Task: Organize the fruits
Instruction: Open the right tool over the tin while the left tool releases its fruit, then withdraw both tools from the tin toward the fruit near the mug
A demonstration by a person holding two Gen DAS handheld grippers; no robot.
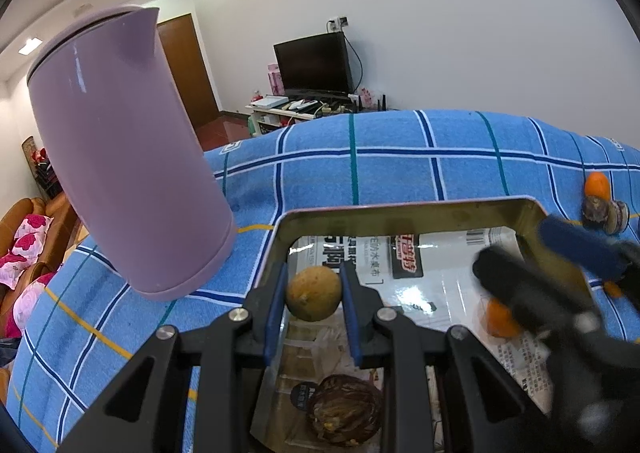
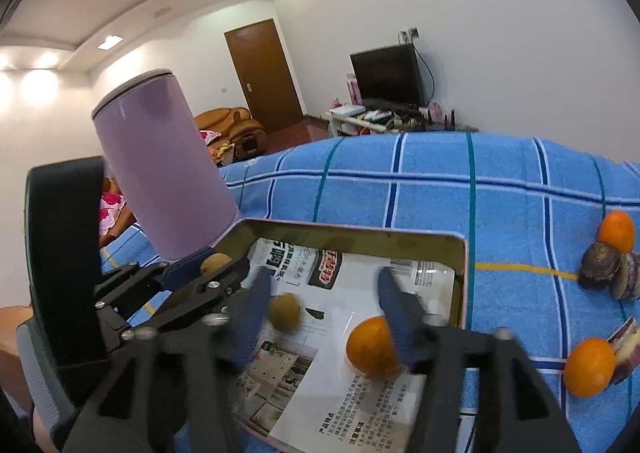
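The left gripper (image 1: 314,299) clamps a small brownish-yellow fruit (image 1: 314,293) between its blue pads, just above the metal tray (image 1: 400,215) lined with printed paper (image 2: 360,405); the right gripper (image 2: 324,309) stands with jaws apart and nothing pressed between them, an orange (image 2: 370,347) lying on the paper beside its right finger (blur hides whether they touch); a dark wrinkled fruit (image 1: 344,409) lies in the tray too; two more oranges (image 2: 590,367) and dark cut fruits (image 2: 600,271) lie on the blue checked cloth (image 2: 480,205); a lilac jug (image 1: 128,157) stands beside the tray.
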